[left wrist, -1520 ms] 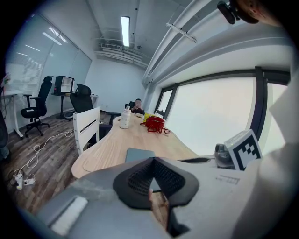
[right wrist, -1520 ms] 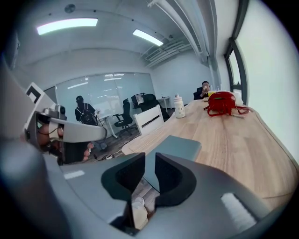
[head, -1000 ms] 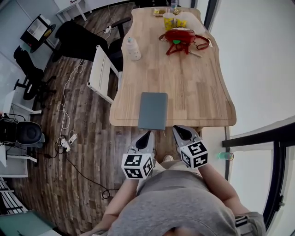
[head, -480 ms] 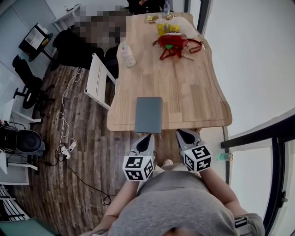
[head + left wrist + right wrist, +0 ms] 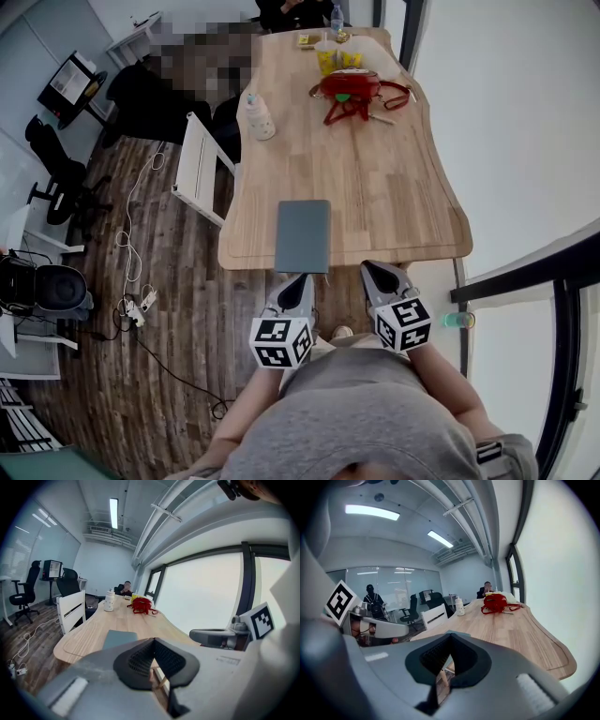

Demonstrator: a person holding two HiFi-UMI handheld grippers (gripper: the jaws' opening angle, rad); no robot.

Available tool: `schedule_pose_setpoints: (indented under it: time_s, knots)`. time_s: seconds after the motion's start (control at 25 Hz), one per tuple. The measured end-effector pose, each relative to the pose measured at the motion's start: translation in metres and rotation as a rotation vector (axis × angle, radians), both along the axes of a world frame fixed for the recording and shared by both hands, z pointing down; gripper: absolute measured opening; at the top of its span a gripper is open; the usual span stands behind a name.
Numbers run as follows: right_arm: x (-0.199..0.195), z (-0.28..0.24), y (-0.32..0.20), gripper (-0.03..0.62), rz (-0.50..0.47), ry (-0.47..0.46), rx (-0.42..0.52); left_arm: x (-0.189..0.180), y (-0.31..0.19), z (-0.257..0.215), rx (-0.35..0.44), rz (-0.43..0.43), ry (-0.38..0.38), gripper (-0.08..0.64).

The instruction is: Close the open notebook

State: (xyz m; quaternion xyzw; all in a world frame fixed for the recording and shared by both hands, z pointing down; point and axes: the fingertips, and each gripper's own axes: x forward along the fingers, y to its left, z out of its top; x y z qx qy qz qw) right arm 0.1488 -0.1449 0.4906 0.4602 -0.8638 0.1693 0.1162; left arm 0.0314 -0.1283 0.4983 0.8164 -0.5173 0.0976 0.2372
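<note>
Listing what I see on my screens.

1. Notebook point(image 5: 303, 235): grey cover, shut, lying flat on the wooden table point(image 5: 394, 187) with one short side at the near edge.
2. Left tongs point(image 5: 302, 278): jaws together, nothing between them. They are held off the table's near edge, pointing at the notebook and not touching it.
3. Right tongs point(image 5: 372, 269): jaws pressed together, empty, beside the left pair and also clear of the table.
4. Red bag point(image 5: 352, 89): at the far end of the table, well apart from the notebook.
5. White bottle point(image 5: 259, 115): upright near the table's left edge.
6. White chair point(image 5: 200, 167): at the table's left side.
</note>
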Motion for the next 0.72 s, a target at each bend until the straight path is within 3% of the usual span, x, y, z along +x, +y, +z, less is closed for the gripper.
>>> schedule_pose_setpoints:
  time_s: [0.72]
  knots:
    - [-0.0055,-0.0003,0.0003,0.0,-0.02,-0.02,-0.007,-0.002,-0.0013,0.0045,-0.018,-0.008,0.007,0.003]
